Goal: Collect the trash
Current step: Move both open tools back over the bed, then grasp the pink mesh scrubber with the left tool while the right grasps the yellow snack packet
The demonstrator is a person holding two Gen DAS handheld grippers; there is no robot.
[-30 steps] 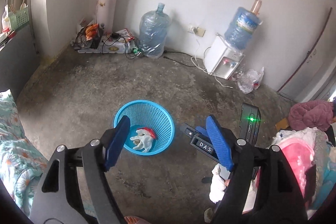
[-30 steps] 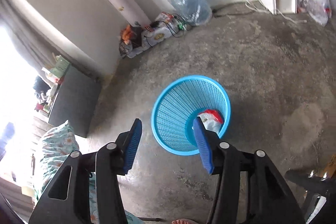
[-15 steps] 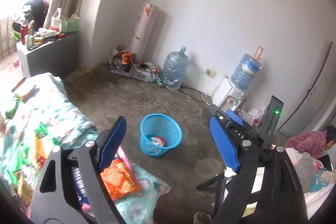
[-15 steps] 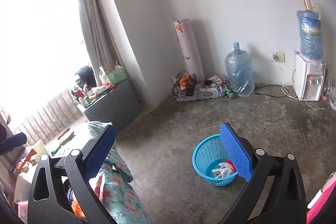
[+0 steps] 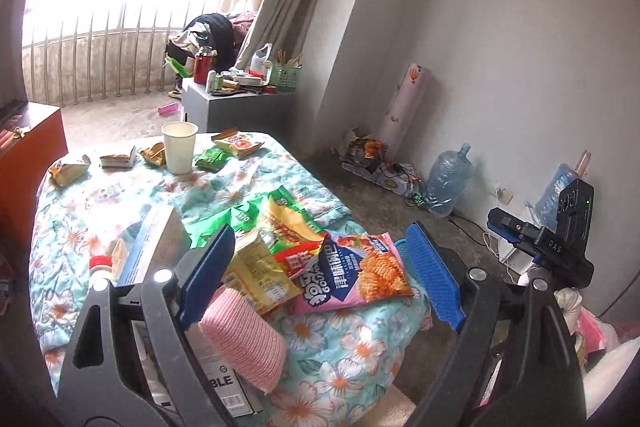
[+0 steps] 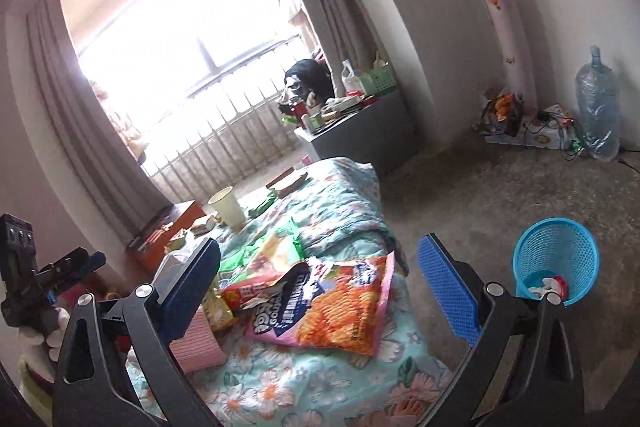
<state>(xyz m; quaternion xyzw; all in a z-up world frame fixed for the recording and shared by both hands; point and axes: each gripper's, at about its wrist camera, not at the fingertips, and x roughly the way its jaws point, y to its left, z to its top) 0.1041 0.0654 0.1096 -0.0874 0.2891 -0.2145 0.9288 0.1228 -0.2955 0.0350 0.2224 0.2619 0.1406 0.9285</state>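
Hovering over a floral quilt [image 5: 328,359] littered with snack wrappers, both grippers empty, jaws spread wide.

Left gripper [image 5: 320,283]: blue pads apart, nothing between them, low centre of the left wrist view; a pink knit roll [image 5: 244,339] lies just under its left pad. Right gripper [image 6: 320,291]: pads apart too, nothing held. Framed between the pads in both views is the pink chip bag [image 5: 356,275] [image 6: 328,307], lying flat on the quilt and overlapping a yellow wrapper [image 5: 256,267] and a green wrapper [image 5: 248,215]. Farther up the quilt, upper left of the left wrist view, a paper cup [image 5: 179,147] stands upright among small crumpled wrappers [image 5: 236,143]. The blue trash basket [image 6: 556,259] sits on the concrete floor, right edge of the right wrist view, some trash already inside. A water jug [image 6: 598,107] stands by the far wall.
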